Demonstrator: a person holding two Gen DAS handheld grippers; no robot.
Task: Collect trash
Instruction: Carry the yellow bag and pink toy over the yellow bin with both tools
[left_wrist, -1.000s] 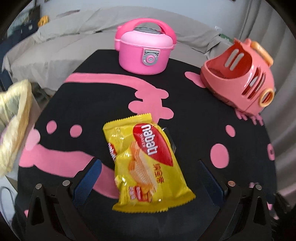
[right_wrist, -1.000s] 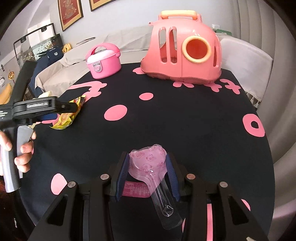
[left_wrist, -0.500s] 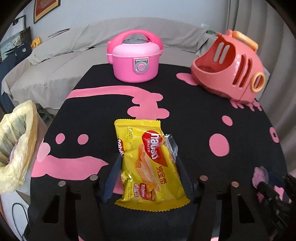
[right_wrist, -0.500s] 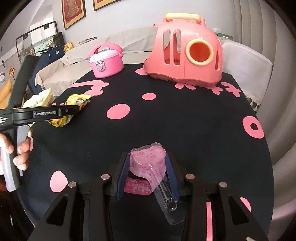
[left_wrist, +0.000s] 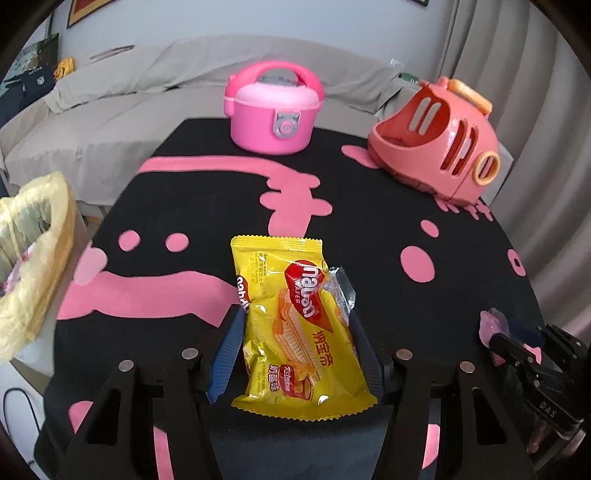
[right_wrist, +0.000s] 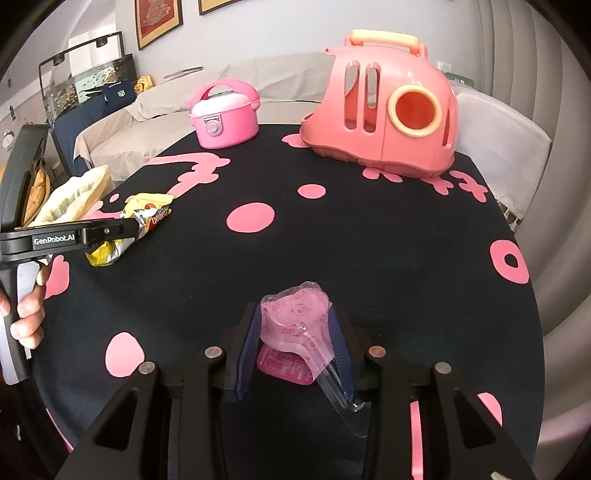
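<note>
Left wrist view: left gripper (left_wrist: 297, 354) squeezes the snack bag (left_wrist: 295, 328), right gripper (right_wrist: 293, 343) pinches the pink wrapper (right_wrist: 293, 325); lift both gently to the trash bag (left_wrist: 29, 258)

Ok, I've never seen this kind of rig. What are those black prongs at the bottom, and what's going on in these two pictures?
No robot here: a person holds a hand-operated gripper in each hand, each with a camera looking along its two fingers.

Left camera: the left gripper is closed on a yellow wafer packet.

Right camera: the right gripper is closed on a pink plastic wrapper. Its view also shows the person's left hand.

On the black-and-pink table stand a pink toy cooker and an orange toy carrier. A bag-lined bin sits beside the table.
</note>
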